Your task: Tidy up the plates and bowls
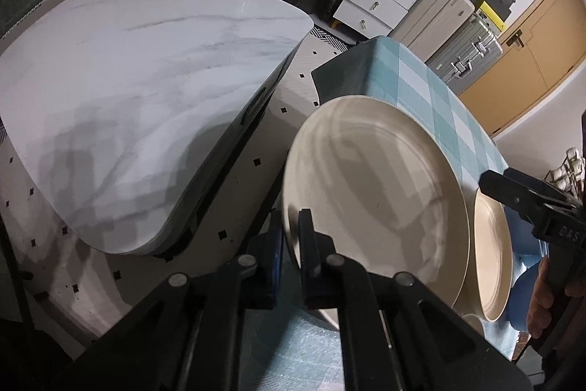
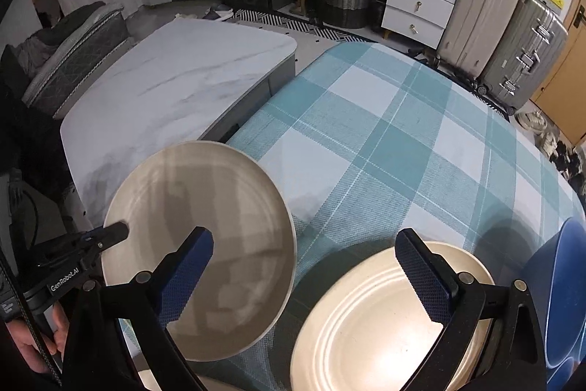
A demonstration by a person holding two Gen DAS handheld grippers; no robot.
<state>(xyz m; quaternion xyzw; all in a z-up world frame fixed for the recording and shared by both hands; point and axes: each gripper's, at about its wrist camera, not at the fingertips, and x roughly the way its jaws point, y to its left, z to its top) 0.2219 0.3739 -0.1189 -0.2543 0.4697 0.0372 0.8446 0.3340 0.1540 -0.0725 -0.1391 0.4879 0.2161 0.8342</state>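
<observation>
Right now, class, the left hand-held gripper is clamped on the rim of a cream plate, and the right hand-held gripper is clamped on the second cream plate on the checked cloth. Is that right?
One part is wrong. The right hand-held gripper is open above the second cream plate, clamping nothing, as the right wrist view shows. The left hand-held gripper is indeed clamped on its cream plate.

Left wrist view: looks steeply down along its own fingers, close on the rim of a large cream plate (image 1: 373,193) at the table's left edge; marble side table (image 1: 139,90) fills its left half. Right wrist view: higher, pitched down over the checked tablecloth (image 2: 384,134), with a second cream plate (image 2: 366,328) right beneath. Shared: large plate, marble table, tablecloth, the suitcases (image 2: 505,35) (each view also catches the other gripper at its edge).
</observation>
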